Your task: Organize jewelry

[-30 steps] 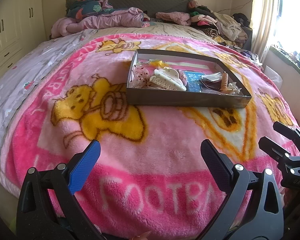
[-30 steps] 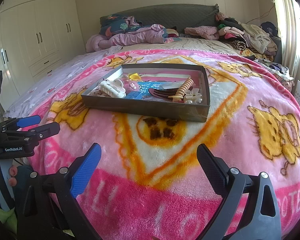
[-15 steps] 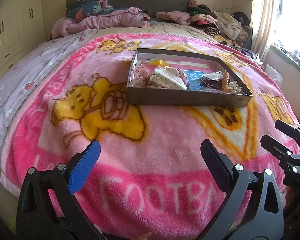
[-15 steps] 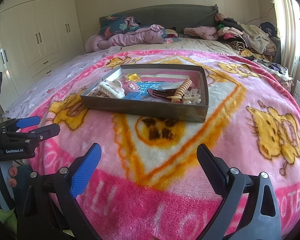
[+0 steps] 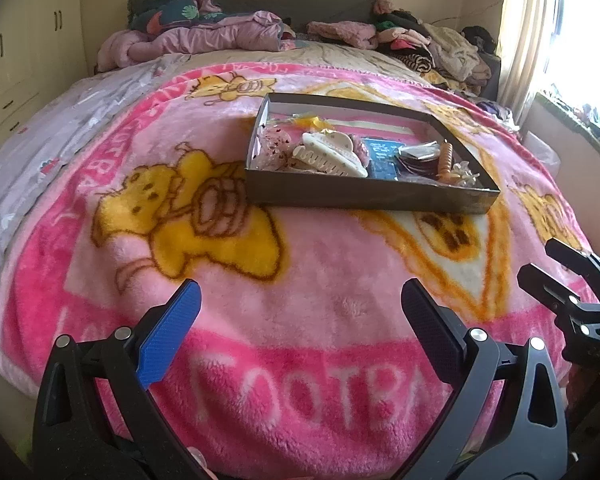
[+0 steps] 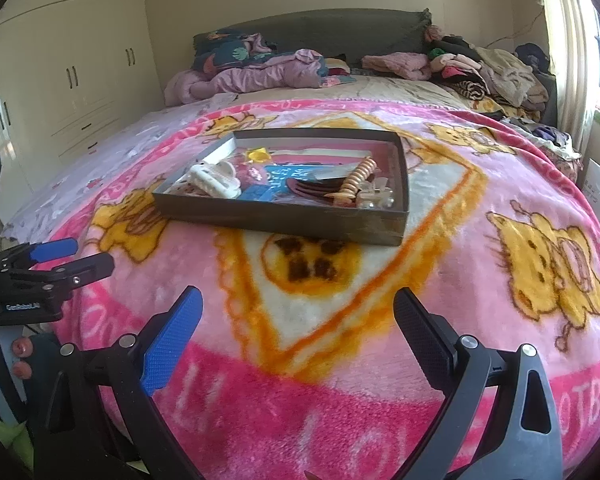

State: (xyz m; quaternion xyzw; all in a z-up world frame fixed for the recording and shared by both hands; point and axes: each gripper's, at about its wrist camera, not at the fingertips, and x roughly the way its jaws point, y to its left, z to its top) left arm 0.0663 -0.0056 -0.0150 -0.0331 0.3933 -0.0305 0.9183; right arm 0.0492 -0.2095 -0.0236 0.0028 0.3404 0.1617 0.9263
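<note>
One tray [image 5: 364, 196] holds all the jewelry and hair pieces you are sorting, and it sits on the pink blanket [image 5: 320, 280] in the middle of the bed, well ahead of both of your grippers. Inside it, toward its left end, a white claw clip [image 5: 332, 152] lies against a pale pink speckled piece [image 5: 274, 146]; a blue card [image 5: 384, 156] lies near the middle, and a beaded orange clip [image 6: 358, 178] rests over dark combs [image 6: 312, 190] toward the right end, with a clear, pearly piece [image 6: 376, 198] in the near right corner. A small yellow item [image 6: 259, 154] sits by the far wall, too small to identify. Your left gripper [image 5: 300, 308] hangs over the blanket's near edge with its jaws spread wide and nothing between them; your right gripper [image 6: 298, 312] is the same, wide apart and empty, just to the right of the left one. From the right wrist view you can see your fingers [image 6: 20, 356] wrapped on the left gripper's handle. Behind the tray, rumpled bedding [image 6: 252, 72] and a heap of clothes [image 6: 488, 68] lie along the headboard [image 6: 320, 28], with wardrobes [image 6: 60, 72] on the left and a curtain [image 5: 528, 32] on the right.
</note>
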